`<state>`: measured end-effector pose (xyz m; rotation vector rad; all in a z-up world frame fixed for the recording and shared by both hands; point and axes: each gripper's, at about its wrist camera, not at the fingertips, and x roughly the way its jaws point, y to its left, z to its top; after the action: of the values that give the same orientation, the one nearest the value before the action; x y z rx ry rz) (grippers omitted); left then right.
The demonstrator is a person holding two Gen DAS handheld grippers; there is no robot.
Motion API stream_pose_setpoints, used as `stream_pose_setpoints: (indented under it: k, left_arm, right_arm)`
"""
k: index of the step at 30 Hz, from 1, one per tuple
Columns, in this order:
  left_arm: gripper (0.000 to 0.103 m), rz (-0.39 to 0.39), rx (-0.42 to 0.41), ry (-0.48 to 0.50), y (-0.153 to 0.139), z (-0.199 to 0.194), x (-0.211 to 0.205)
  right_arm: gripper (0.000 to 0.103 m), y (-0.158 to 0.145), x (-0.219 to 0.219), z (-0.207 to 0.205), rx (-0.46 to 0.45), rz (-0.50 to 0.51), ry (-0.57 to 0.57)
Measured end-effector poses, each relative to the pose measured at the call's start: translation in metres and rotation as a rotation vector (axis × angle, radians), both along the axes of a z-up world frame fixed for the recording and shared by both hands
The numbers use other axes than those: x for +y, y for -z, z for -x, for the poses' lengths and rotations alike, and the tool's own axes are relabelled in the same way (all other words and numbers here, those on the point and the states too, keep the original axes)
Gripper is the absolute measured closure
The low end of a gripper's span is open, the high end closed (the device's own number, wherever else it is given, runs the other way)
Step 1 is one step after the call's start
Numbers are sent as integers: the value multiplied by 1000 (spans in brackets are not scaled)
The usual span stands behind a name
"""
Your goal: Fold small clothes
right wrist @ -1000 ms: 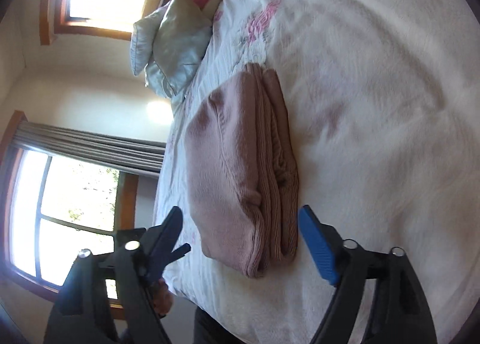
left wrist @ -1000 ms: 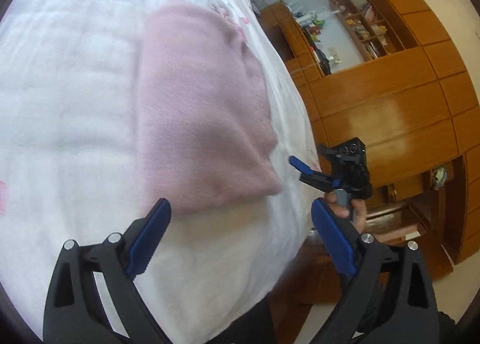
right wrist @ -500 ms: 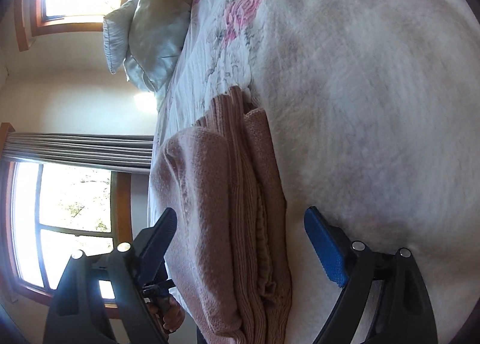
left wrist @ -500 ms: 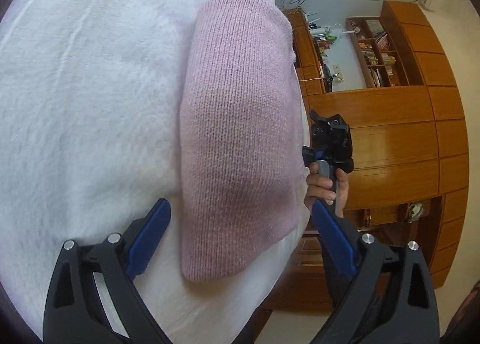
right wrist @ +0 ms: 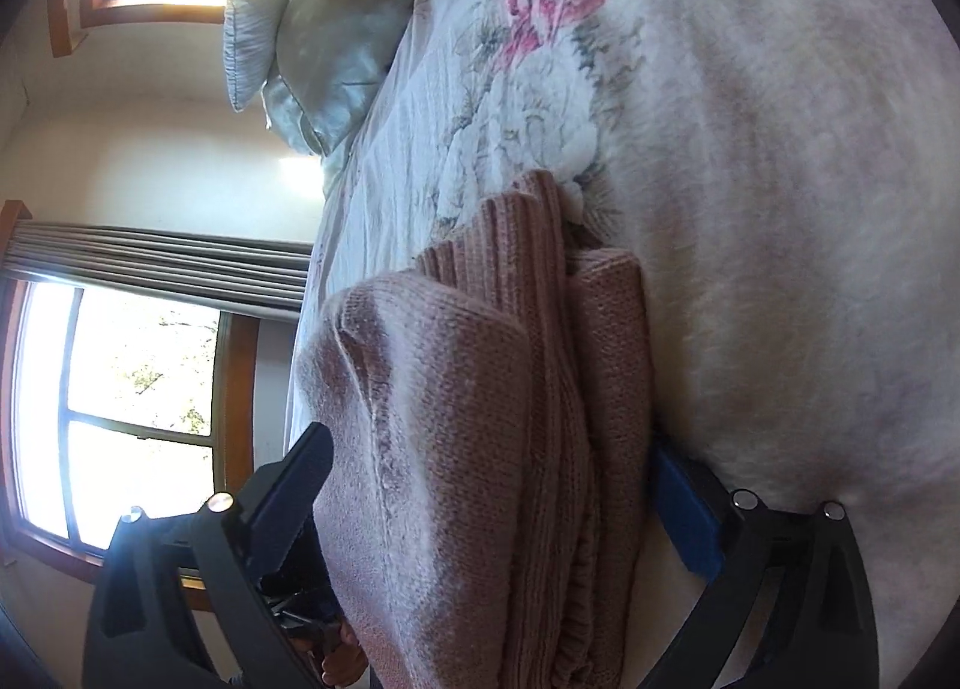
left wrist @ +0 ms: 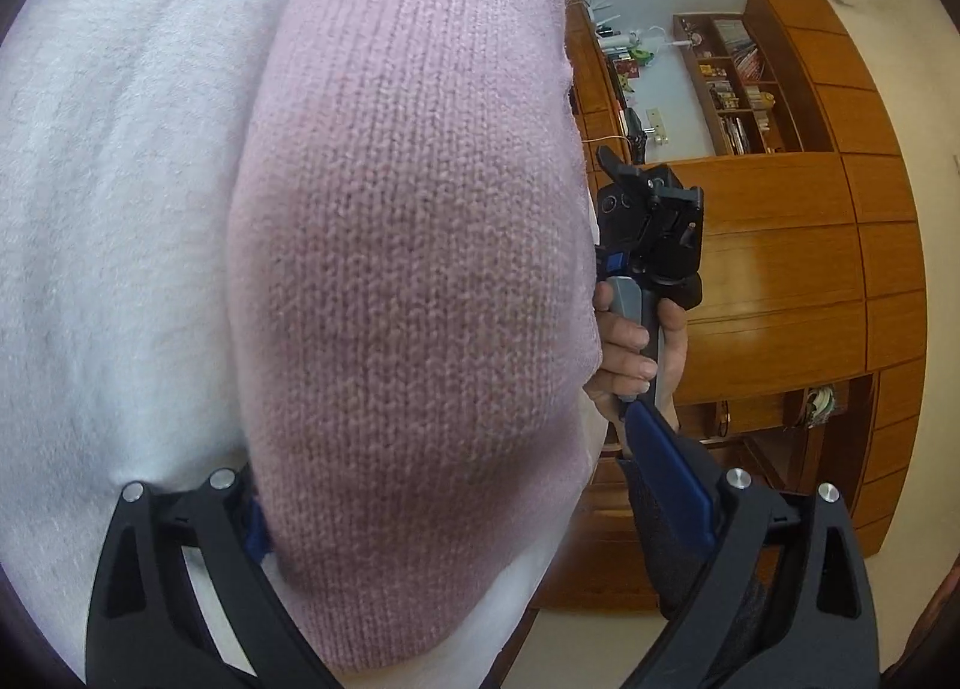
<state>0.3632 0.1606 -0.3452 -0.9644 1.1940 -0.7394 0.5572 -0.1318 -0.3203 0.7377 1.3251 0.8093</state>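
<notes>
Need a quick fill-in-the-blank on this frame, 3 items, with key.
1. The folded knit garment is ____ in colour.
2. It lies on a white ____ with a rose print.
3. The left gripper and right gripper both have their fingers spread on either side of the ____.

Missing words: pink; bedspread; garment

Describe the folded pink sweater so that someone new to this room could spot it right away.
Find the white bed with a pink rose print. Near its edge lies a folded pink knit sweater, between both open tools. It is the only knitted piece; the pale pillows sit farther up.
</notes>
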Motion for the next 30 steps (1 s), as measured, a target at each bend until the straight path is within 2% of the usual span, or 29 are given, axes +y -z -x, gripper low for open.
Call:
stream_pose_setpoints:
  k: [2,3,4,5,7,10,12,17,22,26,30]
  left_arm:
    - [9,-23,13,1,-3,-3,-3]
    - [16,-40,20,-1,-3,-3,-3]
    - [23,-64,31,-4,-3,-4,-1]
    - [40,-75,44,-7,-2,-4,1]
    - [49,-97,48,2,-3,-6,4]
    - [59,-137,23,11,-18,-5,6]
    - [67,-165,-18,15,-35,-1,10]
    - [69,-201,-82,10,-80,24,45]
    - [69,-232,-90,-34,-102,84,113]
    - [68,-247,-52,-97,-93,139,170]
    - [67,-210,61,-170,-52,183,207]
  right_arm:
    - [3,-2,12,-2,-15,34,-14]
    - [3,-3,18,-2,-23,51,-19]
    - [9,-5,23,-2,-30,69,-20]
    - [22,-7,26,-1,-33,81,-20]
    - [41,-7,28,2,-17,66,-21]
    - [48,-18,34,9,-51,86,4]
    - [50,-31,38,15,-70,58,20]
    - [52,-66,65,39,-116,-9,20]
    - [52,-81,132,76,-125,-99,-56]
    - [52,-61,208,107,-75,-127,-161]
    - [52,-21,268,139,1,-115,-247]
